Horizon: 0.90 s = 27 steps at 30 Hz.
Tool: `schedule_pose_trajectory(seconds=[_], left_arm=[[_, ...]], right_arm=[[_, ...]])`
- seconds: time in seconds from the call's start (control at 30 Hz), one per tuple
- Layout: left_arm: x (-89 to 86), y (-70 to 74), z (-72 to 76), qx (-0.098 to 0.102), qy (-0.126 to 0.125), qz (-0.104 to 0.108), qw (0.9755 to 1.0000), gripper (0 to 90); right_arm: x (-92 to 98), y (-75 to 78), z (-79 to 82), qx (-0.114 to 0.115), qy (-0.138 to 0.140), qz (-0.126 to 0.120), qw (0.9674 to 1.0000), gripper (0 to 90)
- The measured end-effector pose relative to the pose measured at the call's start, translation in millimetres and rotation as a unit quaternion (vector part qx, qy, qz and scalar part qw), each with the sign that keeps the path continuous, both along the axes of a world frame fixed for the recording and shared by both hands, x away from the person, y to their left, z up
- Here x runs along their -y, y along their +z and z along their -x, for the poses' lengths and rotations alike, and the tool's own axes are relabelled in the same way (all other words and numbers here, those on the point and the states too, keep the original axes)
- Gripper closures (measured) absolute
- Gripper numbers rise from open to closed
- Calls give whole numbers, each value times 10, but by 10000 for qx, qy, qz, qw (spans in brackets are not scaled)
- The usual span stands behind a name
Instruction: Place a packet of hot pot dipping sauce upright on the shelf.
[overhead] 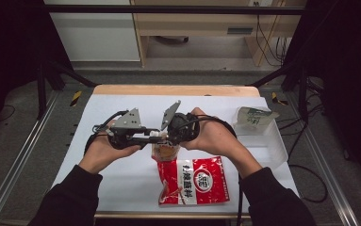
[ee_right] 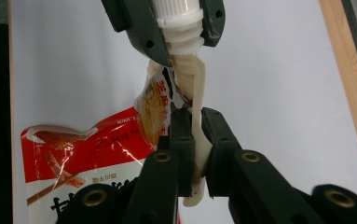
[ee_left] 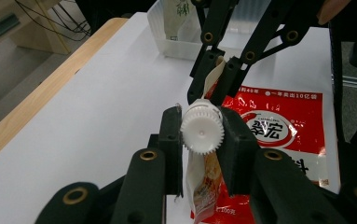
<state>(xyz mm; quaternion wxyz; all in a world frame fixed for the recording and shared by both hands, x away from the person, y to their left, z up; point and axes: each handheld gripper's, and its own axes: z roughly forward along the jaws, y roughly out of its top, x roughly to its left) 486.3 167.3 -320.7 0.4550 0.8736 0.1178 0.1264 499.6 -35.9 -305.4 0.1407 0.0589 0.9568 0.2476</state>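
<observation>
Pouch (overhead: pixel 165 151) held up between both grippers, just above the red bag (overhead: pixel 193 181).
Left gripper (ee_left: pixel 202 132) fingers clamp its white cap (ee_left: pixel 202 129); right gripper (ee_right: pixel 195 140) fingers pinch the pouch's edge.

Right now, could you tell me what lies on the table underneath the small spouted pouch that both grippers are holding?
Under the small spouted pouch lies a red sachet on the white table. The pouch hides the sachet's top left corner, so what is printed there cannot be seen.
</observation>
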Motion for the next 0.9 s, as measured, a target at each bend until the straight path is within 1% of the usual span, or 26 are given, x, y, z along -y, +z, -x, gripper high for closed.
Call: schedule_pose_trajectory(seconds=[0.03,0.17,0.23,0.3,0.37,0.4,0.43,0.47,0.5,0.53,0.57,0.67,0.8,0.9], left_arm=[[-6,-3,-5,-8,9,36,10000,728],[-6,-30,-6,26,45,111,9999,723],[-13,-41,-7,21,72,215,9997,715],[-18,-49,-5,58,157,305,9994,614],[-30,-61,15,80,190,403,9990,554],[-37,-63,23,94,188,389,9990,512],[-42,-66,36,126,247,380,9989,466],[-48,-69,51,155,312,371,9987,409],[-62,-73,69,153,363,393,9984,358],[-71,-78,82,135,400,429,9982,328],[-87,-91,99,141,472,474,9977,304],[-131,-146,158,201,609,496,9967,230],[-220,-280,230,229,808,489,9953,170],[-300,-374,204,135,1033,539,9931,147]], right_arm=[[1,8,0,54,12,7,10000,860],[-4,34,-3,69,-6,66,10000,867],[-1,63,-11,117,-31,85,9999,870],[9,92,-19,176,-23,138,9997,871],[29,131,-28,241,-60,150,9996,872],[45,152,-33,265,-74,151,9995,872],[59,170,-42,312,-49,168,9994,872],[77,195,-44,338,-94,175,9992,872],[98,222,-52,378,-95,183,9991,872],[123,255,-61,424,-91,172,9989,872],[135,275,-61,430,-122,159,9989,872],[186,355,-72,534,-146,165,9983,872],[254,441,-68,637,-158,132,9978,872],[316,480,-67,719,-197,126,9971,872]])
